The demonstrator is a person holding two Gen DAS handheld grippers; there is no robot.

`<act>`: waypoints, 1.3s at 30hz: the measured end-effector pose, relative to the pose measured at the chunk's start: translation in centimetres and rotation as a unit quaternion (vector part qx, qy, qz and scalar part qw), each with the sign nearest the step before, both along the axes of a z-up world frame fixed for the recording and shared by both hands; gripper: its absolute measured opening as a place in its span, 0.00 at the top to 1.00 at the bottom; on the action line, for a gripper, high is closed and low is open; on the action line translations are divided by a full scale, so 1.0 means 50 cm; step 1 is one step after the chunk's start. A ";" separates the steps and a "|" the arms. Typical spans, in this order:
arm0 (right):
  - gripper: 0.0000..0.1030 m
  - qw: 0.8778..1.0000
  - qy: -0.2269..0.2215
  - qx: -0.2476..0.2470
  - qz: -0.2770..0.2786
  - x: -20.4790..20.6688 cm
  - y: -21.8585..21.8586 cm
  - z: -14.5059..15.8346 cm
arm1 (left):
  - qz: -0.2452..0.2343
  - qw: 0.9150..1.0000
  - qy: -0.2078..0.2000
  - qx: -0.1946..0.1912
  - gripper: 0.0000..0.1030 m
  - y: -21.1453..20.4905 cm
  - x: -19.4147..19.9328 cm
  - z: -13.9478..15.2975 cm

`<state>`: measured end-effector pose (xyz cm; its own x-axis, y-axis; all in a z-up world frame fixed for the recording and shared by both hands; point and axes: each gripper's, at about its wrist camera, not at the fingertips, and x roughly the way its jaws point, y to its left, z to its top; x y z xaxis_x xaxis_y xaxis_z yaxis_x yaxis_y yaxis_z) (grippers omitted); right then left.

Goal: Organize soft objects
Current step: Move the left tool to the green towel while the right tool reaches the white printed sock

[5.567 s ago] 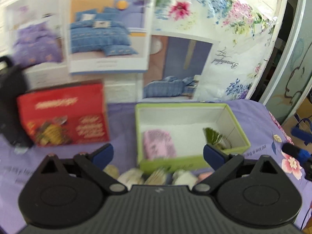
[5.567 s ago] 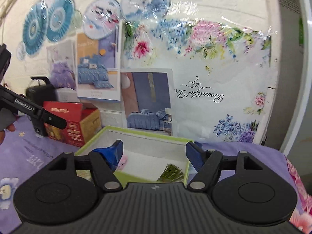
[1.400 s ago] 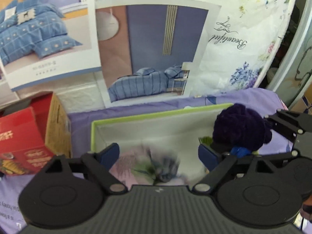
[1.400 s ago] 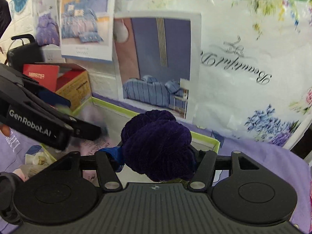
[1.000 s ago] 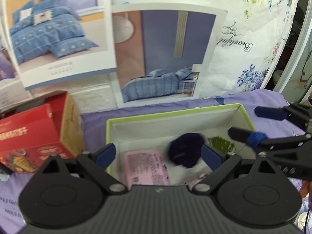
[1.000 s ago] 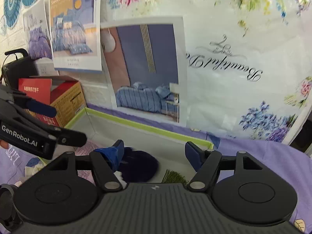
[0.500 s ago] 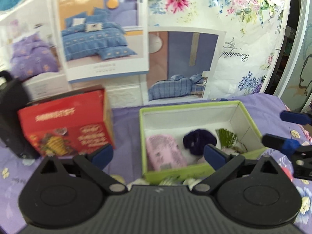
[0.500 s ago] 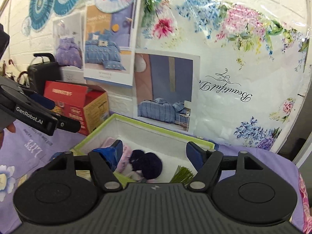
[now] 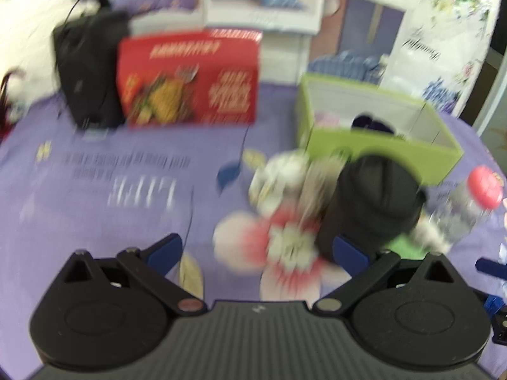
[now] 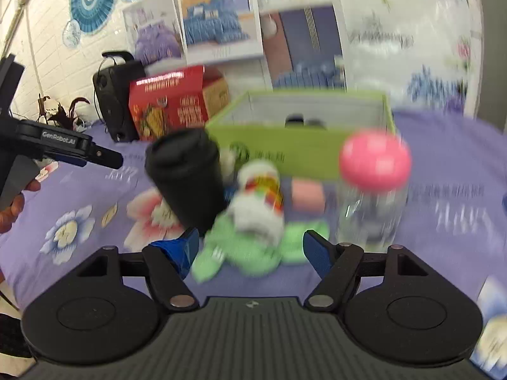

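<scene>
A green-walled box (image 10: 304, 155) (image 9: 380, 148) stands on the purple cloth and holds a dark purple pom-pom (image 9: 372, 123) and a pink item (image 9: 326, 117). In front of it lie soft things: a green cloth (image 10: 240, 253), a white plush roll with coloured print (image 10: 259, 199) (image 9: 285, 174) and a small pink piece (image 10: 307, 194). My right gripper (image 10: 250, 250) is open and empty, just before the green cloth. My left gripper (image 9: 258, 250) is open and empty above the cloth's flower print. Both views are blurred.
A black lidded cup (image 10: 187, 174) (image 9: 377, 199) and a clear bottle with a pink cap (image 10: 374, 186) (image 9: 469, 202) stand beside the soft pile. A red carton (image 9: 190, 79) and a black speaker (image 9: 88, 69) stand at the back left.
The right gripper let the purple pom-pom go into the box. Both grippers then pulled back and down from the box toward the pile in front of it.
</scene>
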<state>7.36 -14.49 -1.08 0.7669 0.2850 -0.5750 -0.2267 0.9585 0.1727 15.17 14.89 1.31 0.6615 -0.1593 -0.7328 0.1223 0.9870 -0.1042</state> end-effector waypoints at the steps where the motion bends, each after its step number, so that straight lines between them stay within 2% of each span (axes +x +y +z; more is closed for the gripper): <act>1: 0.43 1.000 0.010 0.005 -0.003 -0.009 0.004 -0.015 | 0.004 1.000 0.009 -0.006 0.03 0.008 -0.015 -0.017; 5: 0.43 0.999 0.031 0.004 -0.002 -0.016 0.020 -0.046 | 0.019 0.999 0.033 -0.014 0.03 0.029 -0.057 -0.064; 8: 0.43 1.000 0.025 -0.015 -0.001 -0.009 0.030 -0.045 | 0.038 0.998 0.038 -0.010 0.03 0.046 -0.084 -0.079; 12: 0.43 1.000 0.016 -0.009 -0.003 0.005 0.032 -0.040 | 0.062 0.997 0.041 -0.016 0.02 0.075 -0.101 -0.085; 16: 0.43 1.000 0.007 -0.016 0.001 0.028 0.037 -0.035 | 0.074 0.996 0.041 -0.016 0.02 0.090 -0.102 -0.089; 23: 0.43 0.998 -0.012 -0.051 0.021 0.085 0.053 -0.029 | 0.067 0.996 0.048 -0.020 0.02 0.083 -0.085 -0.100; 27: 0.43 0.997 -0.008 -0.067 0.038 0.126 0.050 -0.029 | 0.071 0.996 0.053 -0.019 0.02 0.083 -0.073 -0.104; 32: 0.43 0.995 0.012 -0.073 0.069 0.177 0.042 -0.046 | 0.077 0.995 0.056 -0.014 0.02 0.082 -0.057 -0.105; 37: 0.43 0.991 0.043 -0.038 0.119 0.224 0.036 -0.075 | 0.082 0.995 0.054 -0.001 0.02 0.078 -0.054 -0.096; 39: 0.40 0.987 0.073 -0.022 0.141 0.242 0.038 -0.098 | 0.084 0.995 0.051 0.002 0.02 0.078 -0.057 -0.089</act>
